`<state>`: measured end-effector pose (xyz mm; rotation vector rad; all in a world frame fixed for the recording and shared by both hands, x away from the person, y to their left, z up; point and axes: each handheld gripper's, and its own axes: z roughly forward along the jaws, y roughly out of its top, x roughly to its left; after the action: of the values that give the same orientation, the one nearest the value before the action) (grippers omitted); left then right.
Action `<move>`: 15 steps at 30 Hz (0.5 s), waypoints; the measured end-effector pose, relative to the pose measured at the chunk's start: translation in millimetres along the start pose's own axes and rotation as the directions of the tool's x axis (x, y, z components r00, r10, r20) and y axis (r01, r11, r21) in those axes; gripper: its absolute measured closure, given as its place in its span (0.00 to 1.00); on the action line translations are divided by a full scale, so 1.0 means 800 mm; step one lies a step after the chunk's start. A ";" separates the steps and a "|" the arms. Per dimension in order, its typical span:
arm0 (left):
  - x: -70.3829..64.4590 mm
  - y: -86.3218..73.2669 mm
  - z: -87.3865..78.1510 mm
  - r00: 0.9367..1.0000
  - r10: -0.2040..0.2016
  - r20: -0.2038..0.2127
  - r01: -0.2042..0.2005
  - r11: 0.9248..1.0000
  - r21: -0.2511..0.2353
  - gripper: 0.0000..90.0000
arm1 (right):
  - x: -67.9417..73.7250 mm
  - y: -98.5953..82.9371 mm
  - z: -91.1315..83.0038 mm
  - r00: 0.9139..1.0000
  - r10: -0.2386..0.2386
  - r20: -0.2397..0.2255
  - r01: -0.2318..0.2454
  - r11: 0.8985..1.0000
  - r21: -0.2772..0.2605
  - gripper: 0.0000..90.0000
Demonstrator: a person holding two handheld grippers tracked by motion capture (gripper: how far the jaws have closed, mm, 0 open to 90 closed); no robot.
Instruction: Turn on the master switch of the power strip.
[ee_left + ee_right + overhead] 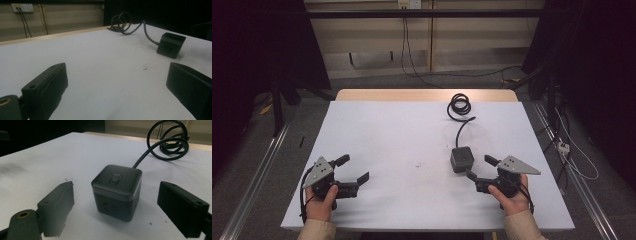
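Observation:
A black cube-shaped power socket point(461, 159) point(117, 190) point(171, 45) stands on the white table point(402, 145), right of centre. Its black cable point(460, 107) point(168, 143) point(125, 23) runs to a coil near the far edge. My right gripper point(478, 168) point(116, 207) is open, its jaws pointing at the cube from just in front of it, not touching. My left gripper point(353, 168) point(117, 87) rests open at the near left of the table with nothing between its jaws.
The table's wooden far edge point(427, 95) shows beyond the white top. Wall sockets point(22, 7) with cables hang on the back wall. More cables point(572, 150) lie on the floor to the right, and metal rails point(257, 170) run along both sides.

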<state>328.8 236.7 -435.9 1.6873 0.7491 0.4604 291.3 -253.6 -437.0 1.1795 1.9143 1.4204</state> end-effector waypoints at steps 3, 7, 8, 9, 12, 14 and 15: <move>0.000 0.000 0.000 1.000 -0.001 0.000 0.001 1.000 0.001 0.04 | -0.001 -0.001 -0.002 1.000 0.000 -0.003 0.000 1.000 0.000 0.15; 0.000 0.000 0.000 1.000 0.000 0.000 0.001 1.000 0.001 0.04 | -0.003 -0.003 -0.004 1.000 -0.003 -0.004 0.003 1.000 -0.001 0.15; 0.000 0.000 0.000 1.000 0.000 0.000 0.000 1.000 0.001 0.04 | -0.003 -0.003 -0.004 1.000 -0.003 -0.005 0.003 1.000 -0.001 0.15; 0.000 0.000 0.000 1.000 0.000 -0.001 0.000 1.000 0.001 0.04 | -0.004 -0.004 -0.005 1.000 -0.004 -0.006 0.004 1.000 0.000 0.15; 0.001 0.000 -0.001 1.000 0.002 0.000 -0.002 1.000 0.000 0.04 | -0.005 -0.005 -0.007 1.000 -0.003 -0.008 0.003 1.000 -0.004 0.15; 0.001 0.000 -0.001 1.000 0.003 -0.001 -0.003 1.000 0.000 0.04 | -0.005 -0.006 -0.008 1.000 -0.007 -0.007 0.007 1.000 -0.001 0.15; 0.001 0.000 -0.001 1.000 0.002 -0.001 -0.002 1.000 0.000 0.04 | -0.005 -0.006 -0.009 1.000 -0.005 -0.008 0.005 1.000 -0.001 0.15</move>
<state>328.8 237.6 -435.7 1.6880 0.7484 0.4621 286.3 -261.2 -439.7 1.1701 1.9202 1.4250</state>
